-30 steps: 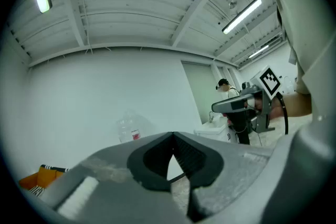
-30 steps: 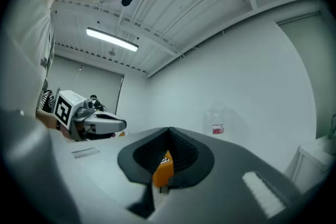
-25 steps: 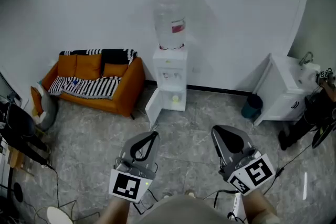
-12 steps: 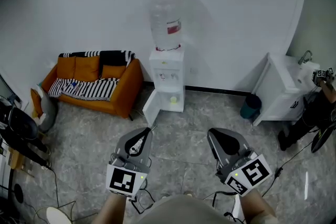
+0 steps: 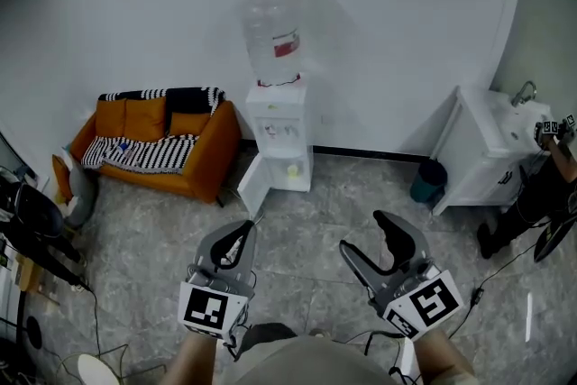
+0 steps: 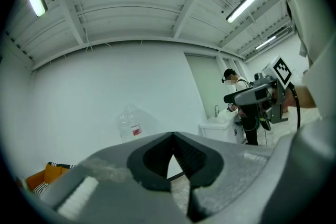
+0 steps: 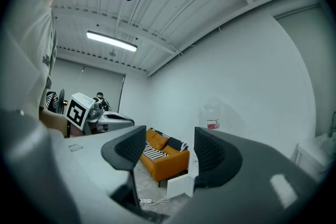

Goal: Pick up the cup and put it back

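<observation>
As seen from the head view: low in front, over grey stone floor [image 5: 306,221], left gripper [image 5: 242,228] with jaws pressed together, empty. Just beside it, right gripper [image 5: 368,236] with jaws spread wide, just been opening, nothing between them. At the floor's far edge, against the white wall, dispenser [image 5: 278,135] with clear bottle [image 5: 273,41] on top and lower door [image 5: 255,187] swung open. Inside that open compartment, small yellowish thing [image 5: 293,169], too small to tell whether it is the cup. Left of the dispenser, orange sofa [image 5: 153,144] with striped throw. Toward the floor's right edge, white sink cabinet [image 5: 482,158] with dark bin [image 5: 426,182] just beside it.

From the left gripper view: left gripper [image 6: 173,135] pointing level, grey jaws meeting at the tips, gripping nothing. Beyond, bottle [image 6: 130,124] against the wall and sink cabinet [image 6: 219,126] further right. Near the right edge, right gripper [image 6: 231,97] seen from the side.

From the right gripper view: right gripper [image 7: 170,134] with jaws well apart, only the distant room between them. Through the gap, sofa [image 7: 164,158] and the open door [image 7: 180,184]. Above the right jaw, bottle [image 7: 212,116]. At left, left gripper [image 7: 128,121]. No telling the cup in either gripper view.
</observation>
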`<act>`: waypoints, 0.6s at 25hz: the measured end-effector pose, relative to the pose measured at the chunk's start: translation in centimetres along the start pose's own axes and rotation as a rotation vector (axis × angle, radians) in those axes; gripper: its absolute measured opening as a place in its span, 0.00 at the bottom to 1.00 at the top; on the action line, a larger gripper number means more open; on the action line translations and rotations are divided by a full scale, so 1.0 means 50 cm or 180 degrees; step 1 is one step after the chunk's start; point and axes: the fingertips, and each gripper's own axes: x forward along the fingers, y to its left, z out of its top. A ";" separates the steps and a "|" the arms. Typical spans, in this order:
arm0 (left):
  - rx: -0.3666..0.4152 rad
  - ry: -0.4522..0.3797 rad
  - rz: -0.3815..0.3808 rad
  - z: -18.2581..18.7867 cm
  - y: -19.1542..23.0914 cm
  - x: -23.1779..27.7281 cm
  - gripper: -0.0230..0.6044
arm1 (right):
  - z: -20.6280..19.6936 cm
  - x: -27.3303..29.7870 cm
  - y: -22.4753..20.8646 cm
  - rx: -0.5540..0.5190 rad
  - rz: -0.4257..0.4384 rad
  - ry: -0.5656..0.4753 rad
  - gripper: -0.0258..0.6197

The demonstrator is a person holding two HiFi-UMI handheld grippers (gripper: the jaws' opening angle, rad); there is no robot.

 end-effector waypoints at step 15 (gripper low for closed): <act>-0.0019 0.0140 -0.0056 -0.061 -0.007 0.072 0.04 | -0.094 0.072 -0.077 0.0123 0.0088 0.0195 0.49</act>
